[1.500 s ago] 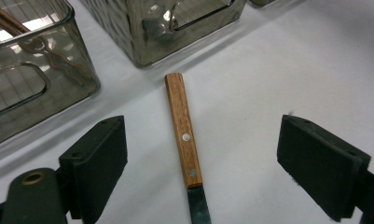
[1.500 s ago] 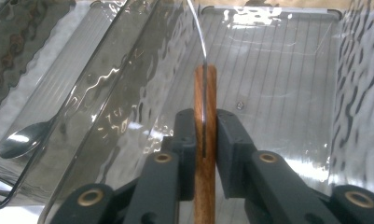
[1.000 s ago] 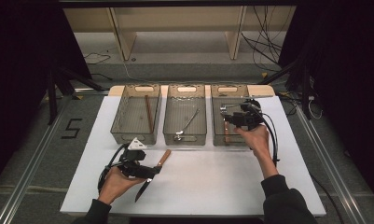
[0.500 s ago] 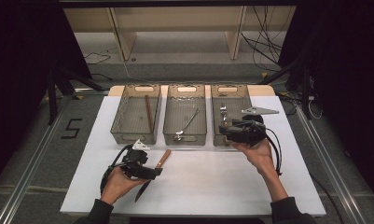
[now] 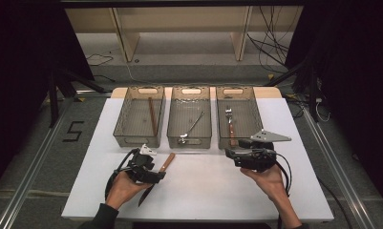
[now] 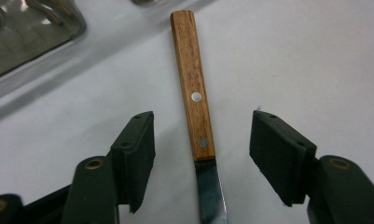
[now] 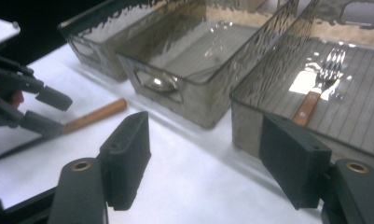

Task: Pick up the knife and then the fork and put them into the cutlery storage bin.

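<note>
A knife with a wooden handle [image 6: 192, 84] and a steel blade [image 6: 210, 191] lies flat on the white table. My left gripper [image 6: 203, 123] straddles it where handle meets blade. Its jaws have just been closing, but both pads still stand clear of the knife. In the high view the left gripper [image 5: 153, 174] sits at the near left over the knife [image 5: 166, 163]. My right gripper [image 5: 229, 153] hovers in front of the right bin [image 5: 256, 114] and points left. Its jaws [image 7: 205, 126] have just been opening and nothing is between them.
Three clear bins stand in a row at the back: the left bin [image 5: 124, 119] holds a brown utensil [image 5: 152, 116], the middle bin [image 5: 206, 119] a spoon [image 5: 191, 126], the right one a wooden-handled fork [image 5: 229, 125]. White table [image 5: 203, 191] lies between my hands.
My right hand has drawn back from over the right bin toward the near side, down in front of it. The left hand has stayed over the knife.
</note>
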`<state>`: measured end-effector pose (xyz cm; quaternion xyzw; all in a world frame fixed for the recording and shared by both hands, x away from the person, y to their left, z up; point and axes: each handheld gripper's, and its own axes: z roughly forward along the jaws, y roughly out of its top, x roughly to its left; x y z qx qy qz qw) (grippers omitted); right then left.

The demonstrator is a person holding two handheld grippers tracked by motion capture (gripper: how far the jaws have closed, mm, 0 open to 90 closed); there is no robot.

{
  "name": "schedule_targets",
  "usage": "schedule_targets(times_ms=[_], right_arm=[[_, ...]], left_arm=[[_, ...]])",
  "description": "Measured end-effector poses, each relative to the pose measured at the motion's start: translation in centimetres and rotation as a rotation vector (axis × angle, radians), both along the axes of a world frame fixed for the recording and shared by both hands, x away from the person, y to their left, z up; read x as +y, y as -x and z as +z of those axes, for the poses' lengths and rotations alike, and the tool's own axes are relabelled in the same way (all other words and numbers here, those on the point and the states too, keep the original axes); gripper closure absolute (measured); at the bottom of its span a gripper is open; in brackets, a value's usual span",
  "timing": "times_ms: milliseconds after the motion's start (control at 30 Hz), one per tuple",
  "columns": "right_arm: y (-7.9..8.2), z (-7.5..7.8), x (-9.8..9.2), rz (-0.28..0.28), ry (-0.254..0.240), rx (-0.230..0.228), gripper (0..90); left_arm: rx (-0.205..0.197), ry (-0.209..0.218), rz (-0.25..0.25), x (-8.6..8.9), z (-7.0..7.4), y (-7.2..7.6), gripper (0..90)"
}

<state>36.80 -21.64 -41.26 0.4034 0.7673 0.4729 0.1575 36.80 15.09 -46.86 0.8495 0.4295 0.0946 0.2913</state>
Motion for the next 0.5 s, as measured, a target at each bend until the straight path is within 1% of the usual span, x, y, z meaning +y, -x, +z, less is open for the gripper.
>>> schedule_targets(times_ms=[133, 167, 200, 300, 433, 500], right_arm=[[0.53, -0.39, 0.01, 0.017, 0.0, -0.003, 33.9], [0.67, -0.42, 0.1, 0.016, 0.0, -0.004, 34.0], [0.75, -0.44, 0.13, 0.02, 0.003, -0.006, 34.0], [0.98, -0.47, 0.28, 0.029, 0.004, -0.012, 34.0], [1.1, -0.44, 0.42, 0.033, 0.008, -0.014, 34.3], [1.08, -0.51, 0.5, 0.035, 0.013, -0.012, 34.4]], left_arm=[[-0.002, -0.023, -0.009, -0.43, -0.32, -0.06, 47.1], [-0.004, -0.027, -0.002, -0.53, -0.39, -0.09, 48.5], [-0.005, -0.036, 0.004, -0.62, -0.51, -0.17, 50.2], [-0.008, -0.064, -0.004, -0.73, -0.93, -0.31, 52.7], [-0.017, -0.074, 0.004, -0.68, -1.0, -0.3, 59.0], [-0.024, -0.08, -0.004, -0.74, -1.01, -0.21, 62.0]])
